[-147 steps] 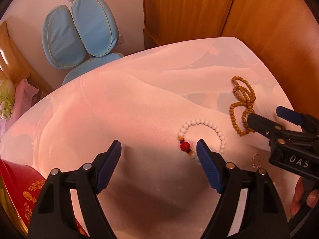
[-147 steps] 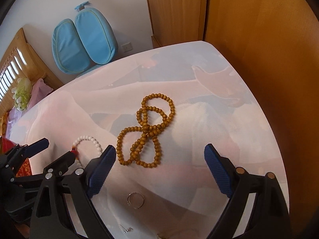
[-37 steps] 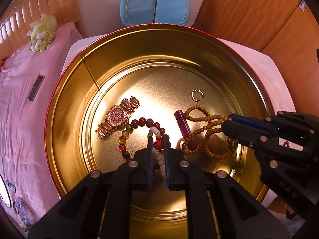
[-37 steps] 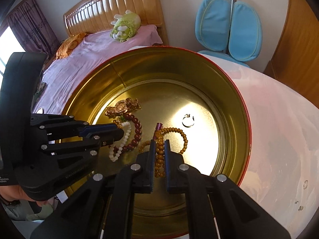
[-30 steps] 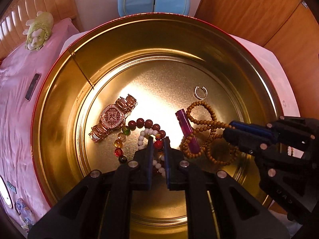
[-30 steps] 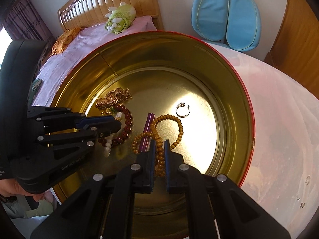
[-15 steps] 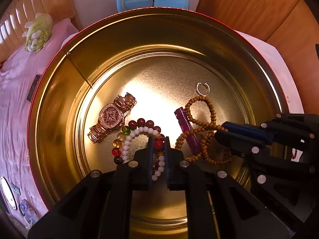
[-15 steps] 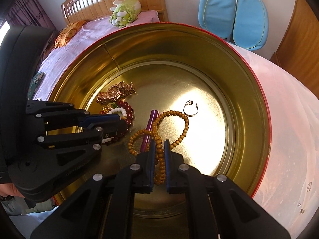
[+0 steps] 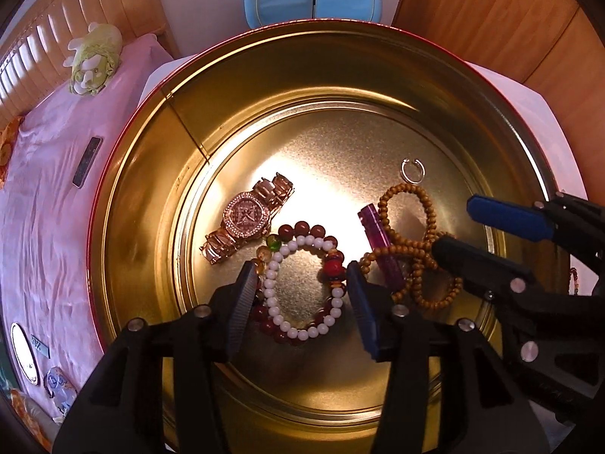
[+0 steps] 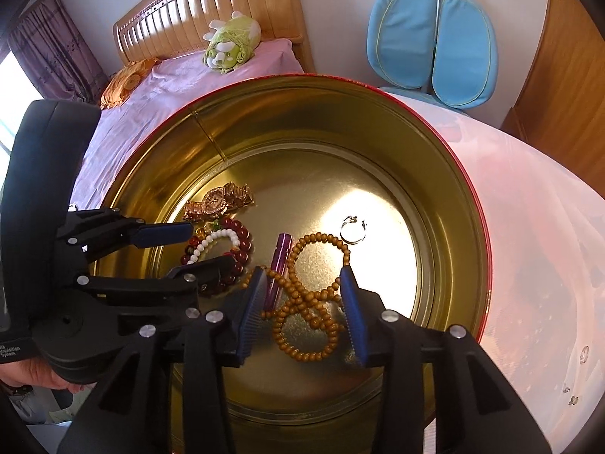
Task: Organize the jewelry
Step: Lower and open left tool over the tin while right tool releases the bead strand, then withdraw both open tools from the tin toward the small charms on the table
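A round gold tin [image 9: 159, 174] with a red rim [image 10: 480, 227] holds the jewelry. My left gripper [image 9: 302, 295] is open over the white bead bracelet [image 9: 287, 325], which lies on the tin floor on a dark red bead bracelet [image 9: 302, 227]. My right gripper [image 10: 302, 302] is open over the brown wooden bead necklace [image 10: 306, 302], which lies on the floor beside a purple tube [image 10: 278, 265]. A rose-gold watch [image 9: 245, 219] and a silver ring [image 9: 413, 170] also lie in the tin. Each gripper shows in the other's view.
The tin stands on a table with a pale pink cloth [image 10: 548, 246]; small earrings [image 10: 574, 389] lie on it at the right. A bed with a green plush toy [image 10: 230, 49], a blue chair [image 10: 435, 41] and wooden cabinets [image 9: 491, 19] surround the table.
Both grippers have opened: the left let go of the white bracelet and the right let go of the wooden necklace. Both pieces now rest on the tin floor.
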`<state>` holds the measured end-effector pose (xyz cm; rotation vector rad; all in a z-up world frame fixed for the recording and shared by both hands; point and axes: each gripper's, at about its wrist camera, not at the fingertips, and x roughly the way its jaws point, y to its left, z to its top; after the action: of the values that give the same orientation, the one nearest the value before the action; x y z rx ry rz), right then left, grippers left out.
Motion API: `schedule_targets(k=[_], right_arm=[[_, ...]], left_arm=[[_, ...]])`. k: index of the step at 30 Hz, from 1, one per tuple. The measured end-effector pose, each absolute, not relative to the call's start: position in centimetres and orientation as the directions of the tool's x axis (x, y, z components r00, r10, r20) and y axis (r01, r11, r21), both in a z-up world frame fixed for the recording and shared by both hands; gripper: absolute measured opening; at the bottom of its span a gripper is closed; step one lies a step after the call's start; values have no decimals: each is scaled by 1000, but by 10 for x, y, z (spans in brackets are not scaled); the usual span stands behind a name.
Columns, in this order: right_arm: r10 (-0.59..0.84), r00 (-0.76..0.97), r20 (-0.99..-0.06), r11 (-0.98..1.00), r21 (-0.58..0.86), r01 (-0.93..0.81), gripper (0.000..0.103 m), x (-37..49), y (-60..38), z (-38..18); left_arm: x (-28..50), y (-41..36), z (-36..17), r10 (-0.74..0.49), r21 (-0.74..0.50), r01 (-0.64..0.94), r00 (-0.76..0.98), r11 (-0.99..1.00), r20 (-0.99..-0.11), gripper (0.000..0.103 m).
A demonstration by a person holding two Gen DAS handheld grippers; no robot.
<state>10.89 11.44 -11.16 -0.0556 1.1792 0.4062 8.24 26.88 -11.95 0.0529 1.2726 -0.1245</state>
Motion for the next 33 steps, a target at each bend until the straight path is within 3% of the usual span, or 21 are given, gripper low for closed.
schedule_targets(k=[2, 7, 9, 11, 14, 26, 33], right_arm=[[284, 319, -904, 926, 172, -335, 44, 109, 115, -111], [295, 371, -880, 929, 174, -327, 49, 104, 110, -99], [300, 389, -871, 931, 178, -319, 60, 104, 107, -94], [304, 411, -860, 935, 187, -301, 79, 103, 104, -89], [316, 458, -831, 938, 202, -281, 90, 99, 98, -80], [328, 499, -802, 939, 220, -265, 91, 86, 85, -60], [298, 553, -778, 953, 209, -220, 91, 67, 53, -42]], left_arm=[[81, 269, -117, -53, -15, 127, 296, 992, -954, 50], [78, 269, -110, -17, 38, 155, 337, 987, -941, 61], [77, 264, -109, -12, 50, 171, 344, 984, -939, 66], [75, 260, -107, 3, 73, 183, 358, 980, -934, 72], [72, 255, -104, 25, 108, 198, 381, 974, -924, 73], [62, 253, -93, 26, 107, 176, 410, 979, -912, 76], [53, 231, -79, -35, 67, 208, 449, 976, -893, 76]])
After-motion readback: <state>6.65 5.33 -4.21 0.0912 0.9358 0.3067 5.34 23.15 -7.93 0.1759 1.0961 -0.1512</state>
